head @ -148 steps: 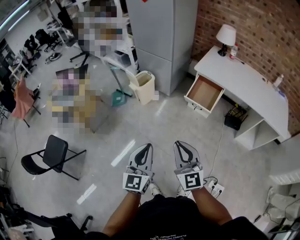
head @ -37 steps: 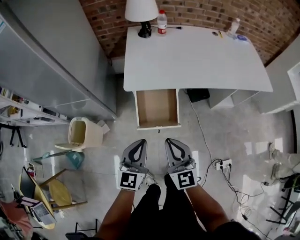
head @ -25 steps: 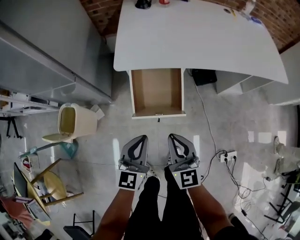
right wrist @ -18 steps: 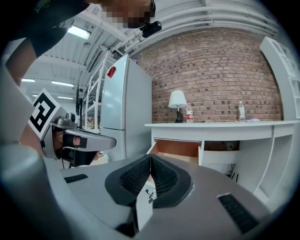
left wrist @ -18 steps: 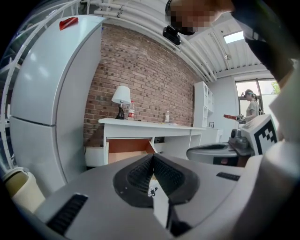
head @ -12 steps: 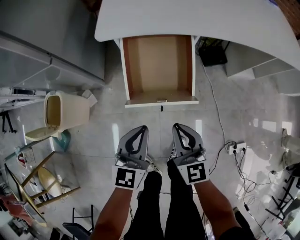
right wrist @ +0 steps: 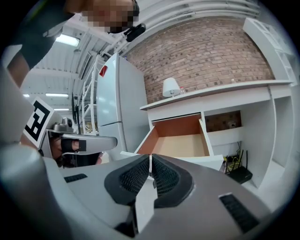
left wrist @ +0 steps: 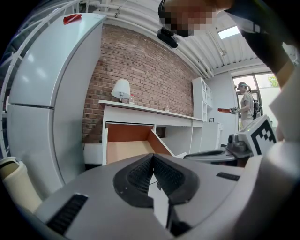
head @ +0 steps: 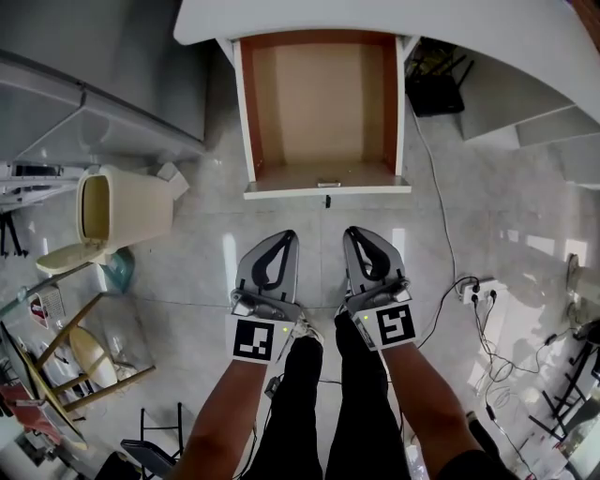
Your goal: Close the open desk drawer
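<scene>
Head view: left gripper (head: 284, 236) & right gripper (head: 355, 232) side by side in front of the person's legs, tips aimed at the drawer front. Both sets of jaws are pressed together w/ nothing btwn them. The left gripper view shows the ribbed pads (left wrist: 139, 174) meeting at the tip, and the right gripper view shows the same.

Drawer (head: 323, 103) sits just ahead of the tips, apart from them. It's pulled well out from under the white desk (head: 394, 23). White front w/ small metal handle (head: 327, 185), reddish-brown inner walls, pale tan bottom.

Pale tiled floor (head: 187, 272) w/ glare streaks. Cream bin (head: 127, 211) to the left, fridge (head: 94, 84) beyond it. Power strip (head: 476, 291) & cables at right. Brick wall (left wrist: 140, 70) behind the desk, lamp (left wrist: 122, 88) on its top.
</scene>
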